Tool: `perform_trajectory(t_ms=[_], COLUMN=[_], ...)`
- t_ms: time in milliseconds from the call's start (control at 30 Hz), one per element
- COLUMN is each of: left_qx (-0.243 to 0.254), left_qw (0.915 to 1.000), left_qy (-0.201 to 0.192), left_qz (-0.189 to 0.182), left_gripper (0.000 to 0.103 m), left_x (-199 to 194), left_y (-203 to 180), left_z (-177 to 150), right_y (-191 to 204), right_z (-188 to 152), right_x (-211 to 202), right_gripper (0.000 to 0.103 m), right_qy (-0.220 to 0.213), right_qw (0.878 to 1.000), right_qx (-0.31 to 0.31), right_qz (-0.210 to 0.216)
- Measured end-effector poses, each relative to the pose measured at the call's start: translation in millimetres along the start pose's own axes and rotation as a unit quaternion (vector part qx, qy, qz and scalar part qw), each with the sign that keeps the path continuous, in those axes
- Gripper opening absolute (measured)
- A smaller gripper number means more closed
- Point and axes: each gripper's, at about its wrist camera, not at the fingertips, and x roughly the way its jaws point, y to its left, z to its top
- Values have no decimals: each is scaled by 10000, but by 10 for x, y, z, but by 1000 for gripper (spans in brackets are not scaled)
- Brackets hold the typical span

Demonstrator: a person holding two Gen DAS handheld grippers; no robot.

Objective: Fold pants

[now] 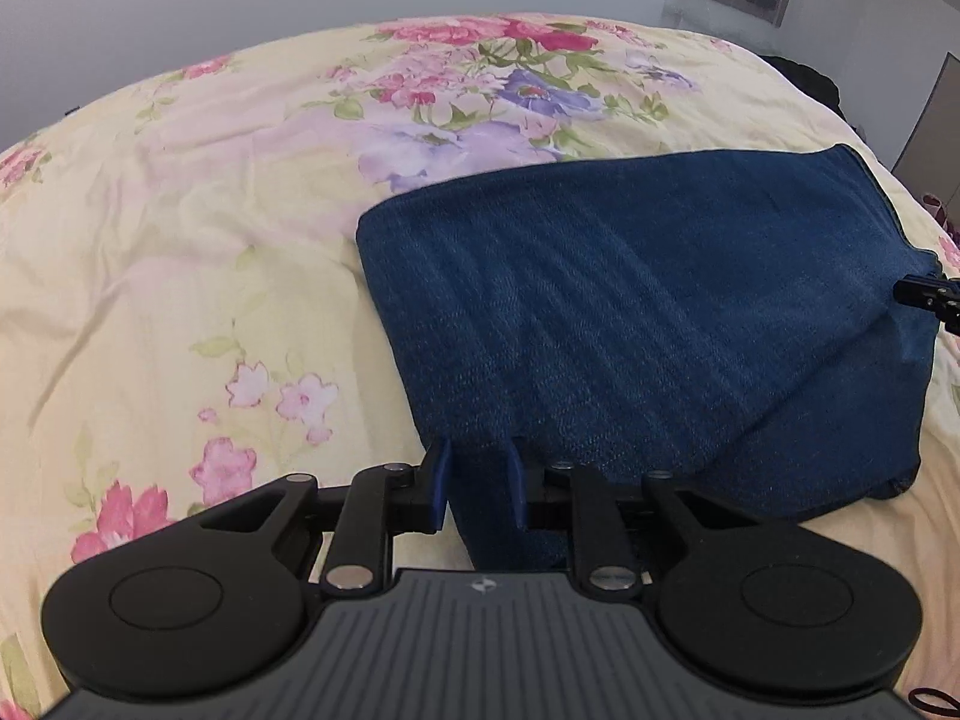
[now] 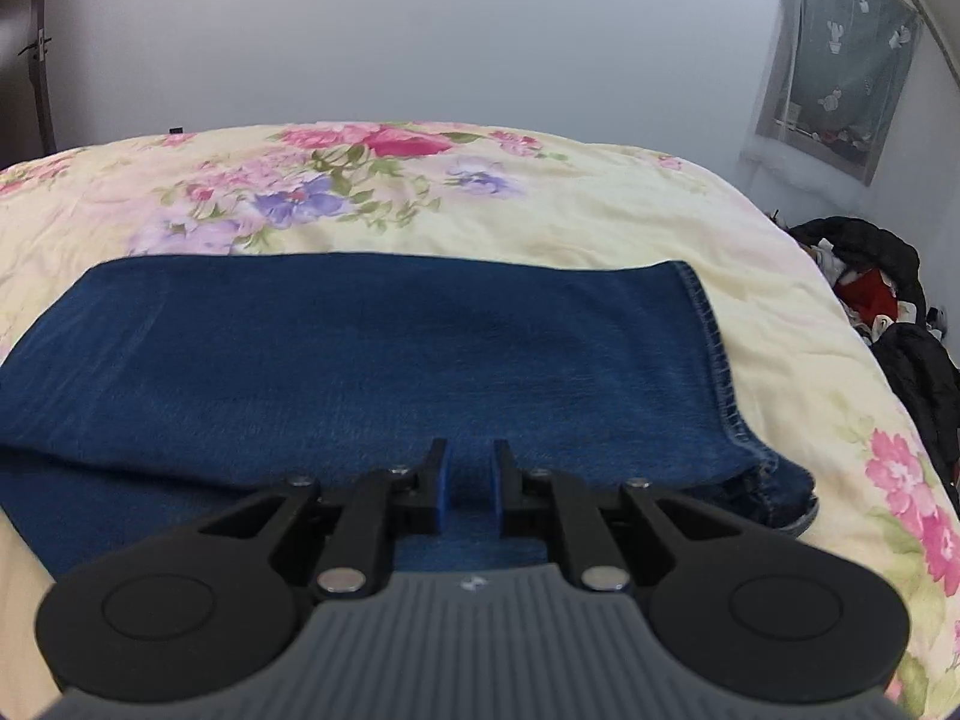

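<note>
Carrying the near edge of the pants (image 1: 630,300) over the bed (image 1: 180,252), I have denim in both tools: my left gripper (image 1: 478,474) clenches a thick fold of the blue cloth between its blue pads, and my right gripper (image 2: 469,480) has its pads nearly together with a strip of the same cloth running up between them, so I judge it pinched there too. The pants lie on the floral cover, already doubled into a broad slab, with the hemmed leg opening (image 2: 720,372) at the right end of the pants

To do this fold well, I judge I should keep both hands level with each other and travelling at one pace, so the lifted edge stays straight and taut, lay it down square on the far edge of the pants, and only let go once the layers match

My left view shows what the right cannot: the rounded fold at the left end of the pants, and my right tool's tip at the pants' right end. My right view alone shows the stitched hem, the lower layer peeping out below it, and, beyond the pants to the right, a heap of dark clothes (image 2: 870,300) off the bed and a curtained window (image 2: 840,66)
</note>
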Motion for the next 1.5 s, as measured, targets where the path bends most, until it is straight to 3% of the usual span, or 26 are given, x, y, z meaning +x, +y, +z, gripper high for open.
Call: perform_trajectory(t_ms=[200, 400, 433, 467, 533, 567, 667, 800, 1000, 1133, 1200, 1367, 1500], left_qx=[-307, -187, -94, 15, 177, 176, 95, -116, 98, 284, 352, 409, 405], left_qw=[9990, 9983, 9987, 9990, 9995, 9997, 10000, 9994, 9983, 9975, 9972, 9966, 9965], left_qy=[296, 540, 507, 446, 238, 160, 7, -229, -398, -371, -357, -368, -491], left_qz=[-166, -62, -24, 35, 106, 86, 18, -240, -402, -522, -561, -613, -534], left_gripper=[23, 23, 22, 22, 22, 22, 22, 22, 22, 22, 22, 22, 22], left_x=[210, 78, 16, -48, -197, -244, -329, -320, -75, 203, 337, 695, 991], left_y=[105, 55, 39, 18, -15, -23, -70, -230, -681, -947, -1059, -1272, -1412], left_z=[-182, -162, -157, -149, -130, -95, 39, 303, 669, 811, 856, 1049, 1308], right_y=[-46, -107, -149, -201, -351, -444, -789, -1206, -1656, -1874, -1940, -1971, -1868], right_z=[-319, -219, -219, -221, -248, -270, -385, -567, -743, -795, -791, -751, -649], right_x=[228, 148, 81, 7, -157, -234, -395, -416, -151, 101, 239, 342, 234], right_gripper=[5, 6, 13, 27, 45, 50, 66, 69, 77, 75, 70, 48, 33], right_qy=[225, 379, 356, 310, 158, 99, -25, -171, -313, -456, -469, -610, -867], right_qw=[9989, 9975, 9969, 9959, 9923, 9889, 9656, 9197, 8682, 8460, 8451, 8613, 8947], right_qx=[417, 591, 706, 852, 1224, 1477, 2578, 3892, 4925, 5262, 5269, 5005, 4350], right_qz=[-32, 30, 37, 40, 108, 149, 329, 488, 524, 724, 769, 629, 534])
